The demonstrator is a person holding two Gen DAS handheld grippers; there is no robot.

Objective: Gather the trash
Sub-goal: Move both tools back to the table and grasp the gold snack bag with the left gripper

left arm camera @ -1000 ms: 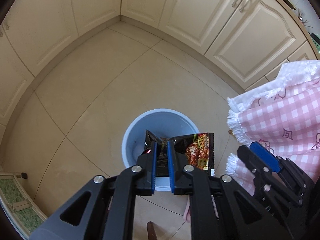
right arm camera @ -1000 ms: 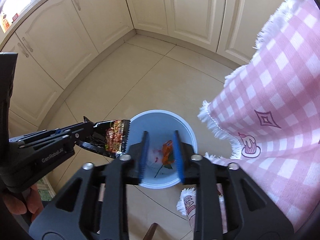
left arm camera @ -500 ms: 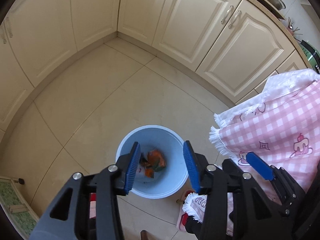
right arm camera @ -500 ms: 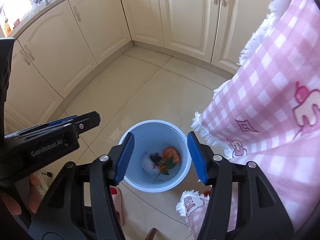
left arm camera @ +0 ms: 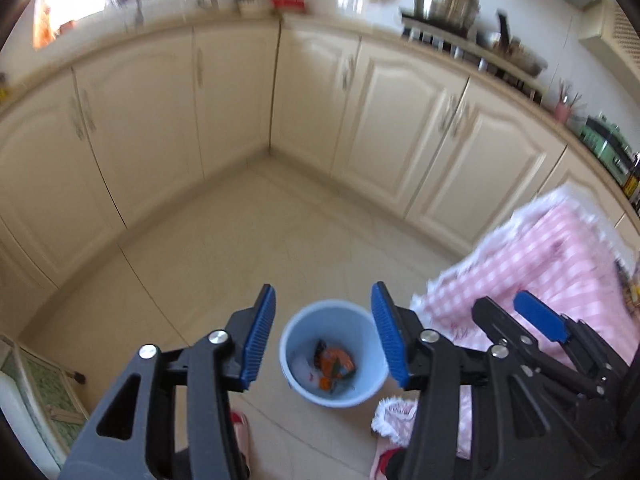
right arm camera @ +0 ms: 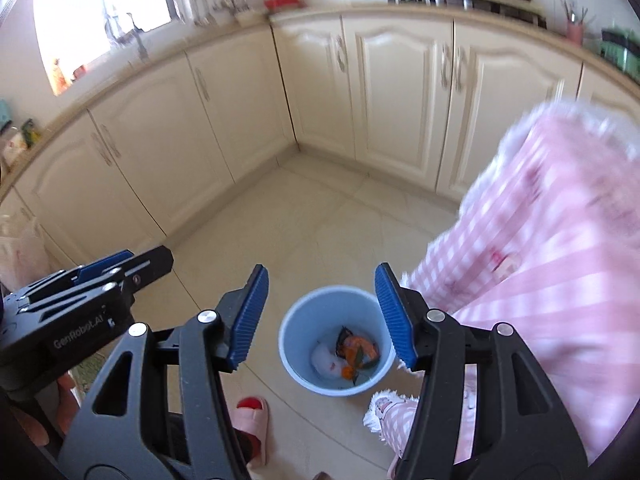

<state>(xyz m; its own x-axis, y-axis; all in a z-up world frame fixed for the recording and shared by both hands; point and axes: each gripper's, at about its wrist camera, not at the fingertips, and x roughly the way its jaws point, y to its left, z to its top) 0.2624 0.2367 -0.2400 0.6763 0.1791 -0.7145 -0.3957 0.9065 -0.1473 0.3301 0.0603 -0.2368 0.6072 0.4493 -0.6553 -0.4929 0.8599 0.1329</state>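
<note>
Both tools are spread wide and hold nothing: the left tool [left arm camera: 322, 334] and right tool [right arm camera: 322, 318] hang above the round light-blue plastic bin [right arm camera: 292, 350] on the beige tiled floor [right arm camera: 320, 232]. Orange-and-white crumpled trash [right arm camera: 354, 354] lies inside it (pink checked cloth [right arm camera: 552, 264] hangs just right).

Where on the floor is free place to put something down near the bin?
Bare tiles lie between the blue bin and the corner cabinets. It is crowded right of the bin, where the pink tablecloth hangs, and below it by the slipper.
</note>
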